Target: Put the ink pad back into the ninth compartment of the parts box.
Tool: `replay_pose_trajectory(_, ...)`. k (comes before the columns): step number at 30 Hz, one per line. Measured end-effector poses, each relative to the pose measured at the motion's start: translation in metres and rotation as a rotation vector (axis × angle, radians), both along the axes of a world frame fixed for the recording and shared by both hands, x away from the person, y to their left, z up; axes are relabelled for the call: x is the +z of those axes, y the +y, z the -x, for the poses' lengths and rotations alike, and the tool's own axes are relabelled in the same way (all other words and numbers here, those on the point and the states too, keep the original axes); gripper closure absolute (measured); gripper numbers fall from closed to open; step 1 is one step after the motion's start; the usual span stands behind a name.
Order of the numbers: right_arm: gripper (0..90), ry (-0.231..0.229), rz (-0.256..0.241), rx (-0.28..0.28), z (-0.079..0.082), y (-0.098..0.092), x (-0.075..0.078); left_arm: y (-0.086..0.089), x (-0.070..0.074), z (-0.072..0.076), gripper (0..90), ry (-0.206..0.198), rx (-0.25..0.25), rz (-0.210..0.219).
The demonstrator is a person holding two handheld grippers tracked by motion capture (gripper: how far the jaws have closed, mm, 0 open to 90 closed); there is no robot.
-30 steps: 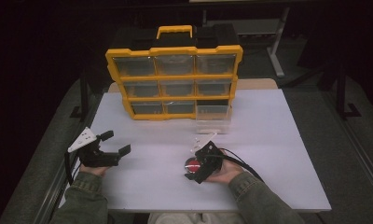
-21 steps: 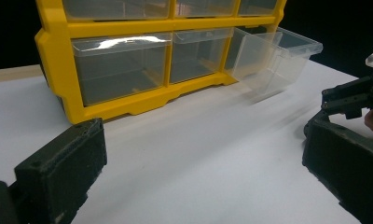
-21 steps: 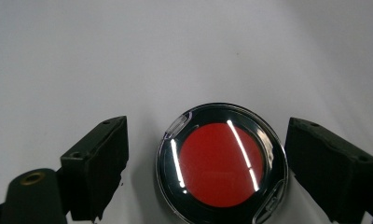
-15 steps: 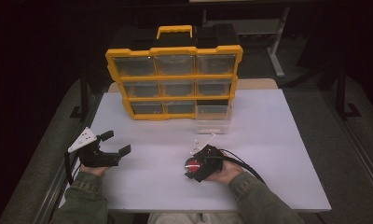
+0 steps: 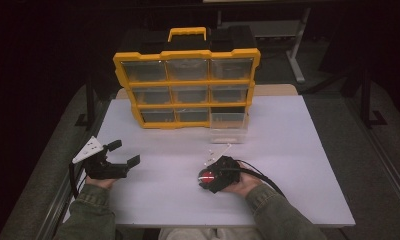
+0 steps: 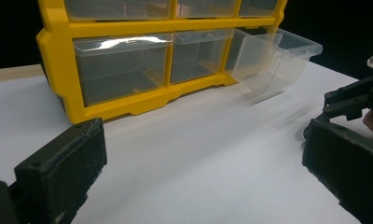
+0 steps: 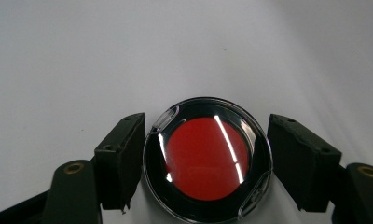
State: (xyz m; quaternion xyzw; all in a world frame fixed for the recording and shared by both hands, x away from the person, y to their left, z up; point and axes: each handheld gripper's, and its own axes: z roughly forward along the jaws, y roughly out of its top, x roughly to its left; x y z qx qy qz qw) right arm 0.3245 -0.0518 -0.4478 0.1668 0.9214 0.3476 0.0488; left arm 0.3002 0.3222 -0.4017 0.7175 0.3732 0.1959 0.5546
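Observation:
A round case with a red centre and a black rim (image 7: 207, 158) lies flat on the white table (image 5: 298, 150). My right gripper (image 7: 208, 125) is open, with one jaw close on each side of the case; from above, the case (image 5: 207, 175) is at the tip of the right gripper (image 5: 204, 180). My left gripper (image 5: 126, 152) rests open on the table's left side with nothing between its jaws. In the left gripper view the left gripper (image 6: 202, 140) faces the yellow organizer (image 6: 58, 60).
The yellow organizer (image 5: 188, 82) with clear drawers stands at the back centre. Its bottom right drawer (image 5: 229, 127) is pulled out onto the table and looks empty (image 6: 273, 60). A few small white pieces (image 5: 215, 151) lie just beyond the right gripper.

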Motion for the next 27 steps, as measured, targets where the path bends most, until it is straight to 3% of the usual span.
replay_pose_trajectory(12,28.8,0.02,-0.033,-0.026,-0.002,-0.003,0.005,0.0,0.0,0.0,0.0,0.002,0.002,-0.002)
replay_pose_trajectory(27,28.7,0.028,-0.068,-0.04,-0.004,-0.009,0.023,0.0,0.0,-0.001,0.0,0.004,0.003,-0.004)
